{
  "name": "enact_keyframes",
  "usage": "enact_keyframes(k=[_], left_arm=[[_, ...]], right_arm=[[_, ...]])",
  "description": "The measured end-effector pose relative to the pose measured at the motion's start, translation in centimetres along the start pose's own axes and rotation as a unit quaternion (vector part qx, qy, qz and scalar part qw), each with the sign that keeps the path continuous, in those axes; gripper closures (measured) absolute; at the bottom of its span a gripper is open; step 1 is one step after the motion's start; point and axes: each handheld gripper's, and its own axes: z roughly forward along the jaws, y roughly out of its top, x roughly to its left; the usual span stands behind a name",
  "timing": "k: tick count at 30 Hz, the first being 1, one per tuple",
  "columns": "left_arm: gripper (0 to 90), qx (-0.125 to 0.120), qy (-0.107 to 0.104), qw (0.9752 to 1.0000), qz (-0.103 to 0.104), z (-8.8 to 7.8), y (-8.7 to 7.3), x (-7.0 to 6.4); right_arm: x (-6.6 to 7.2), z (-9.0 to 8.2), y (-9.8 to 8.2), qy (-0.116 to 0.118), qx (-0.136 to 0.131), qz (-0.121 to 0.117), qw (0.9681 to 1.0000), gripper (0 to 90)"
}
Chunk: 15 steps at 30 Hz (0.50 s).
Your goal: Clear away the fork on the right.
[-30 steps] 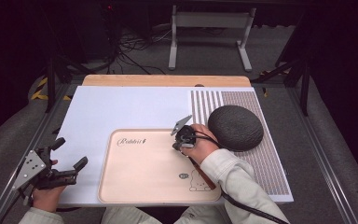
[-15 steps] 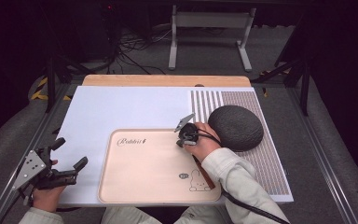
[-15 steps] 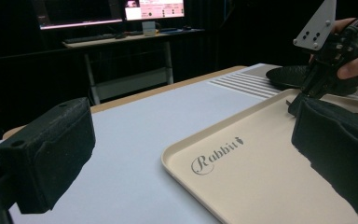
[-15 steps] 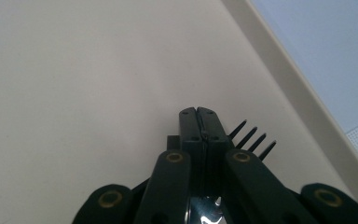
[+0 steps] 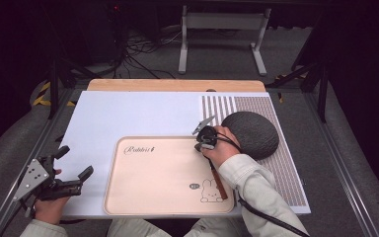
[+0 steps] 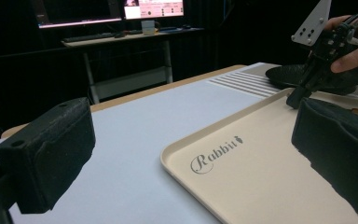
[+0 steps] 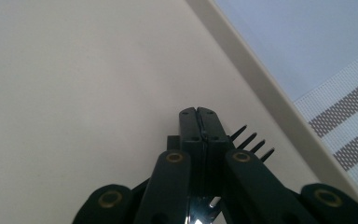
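Note:
A beige tray [image 5: 163, 182] printed with "Rabbit" and a small rabbit lies at the front middle of the table. A fork with a brown handle [image 5: 218, 181] rests slanted along the tray's right side. My right gripper [image 5: 201, 142] is at the tray's far right corner, shut on the fork's metal neck. The tines [image 7: 251, 140] stick out beside the closed jaws of the right gripper [image 7: 199, 114], just above the tray floor [image 7: 74, 93]. My left gripper [image 5: 74, 163] hangs open over the table's front left corner, left of the tray. Between its jaws, the left gripper [image 6: 191, 158] looks across the tray [image 6: 261, 186].
A dark grey textured dome [image 5: 251, 133] sits just right of my right hand, on a striped mat [image 5: 281, 173]. A white sheet [image 5: 128, 113] covers the table behind and left of the tray. Past the table's far edge stand a metal frame [image 5: 222, 22] and cables.
My right gripper has shifted slightly to the right and farther back, and the fork's upper end went with it. The left gripper has stayed where it was.

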Motion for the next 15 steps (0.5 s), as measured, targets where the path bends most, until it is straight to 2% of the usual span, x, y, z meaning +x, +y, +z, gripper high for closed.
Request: enact_keyframes(k=[15], left_arm=[[0.1,0.001,0.0,1.0,-0.001,0.0,0.0,0.0]], right_arm=[[-1.8,-0.7,-1.2,-0.026,0.013,0.042,0.9987,90.0]])
